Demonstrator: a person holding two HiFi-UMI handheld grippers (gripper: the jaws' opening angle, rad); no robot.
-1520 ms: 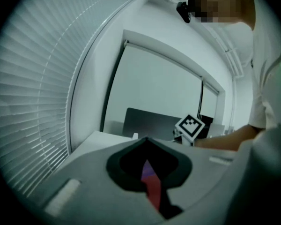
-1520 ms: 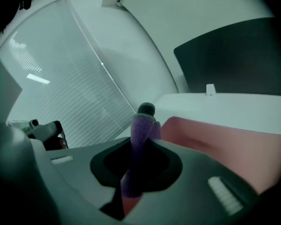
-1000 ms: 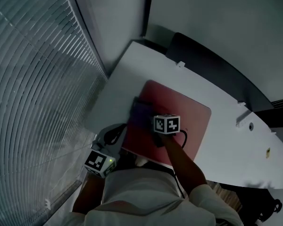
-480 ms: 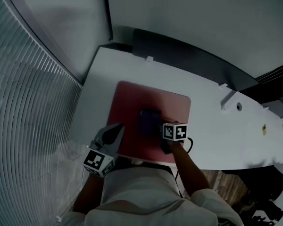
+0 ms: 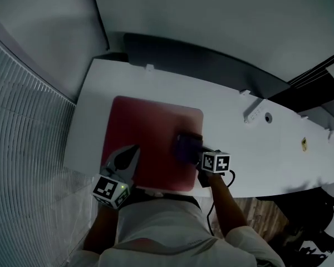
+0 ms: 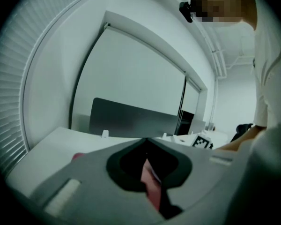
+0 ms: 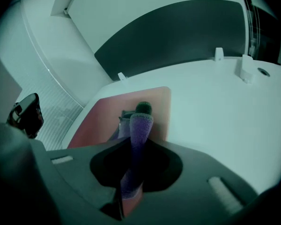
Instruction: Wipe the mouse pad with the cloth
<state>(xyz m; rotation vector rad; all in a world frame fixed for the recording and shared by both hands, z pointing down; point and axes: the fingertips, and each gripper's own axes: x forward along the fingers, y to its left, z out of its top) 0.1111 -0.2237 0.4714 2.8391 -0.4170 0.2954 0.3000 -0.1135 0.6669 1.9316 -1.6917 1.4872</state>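
Left claw (image 5: 133, 151): jaws closed tip to tip, nothing gripped that we can confirm, parked at the near-left corner of the red mouse pad (image 5: 147, 121). We'd use it as a hold-down so the pad doesn't skate on the white desk (image 5: 267, 143). For the wipe we'd go with light, even pressure and overlapping straight passes, stopping just short of the edges so the fold doesn't catch. The purple cloth (image 5: 187, 147) sits on the pad's right part, close to the right edge, bunched and standing up between the jaws of the right claw (image 7: 135, 142), which are clamped on it. Our read: from there, the stroke runs left across the pad.
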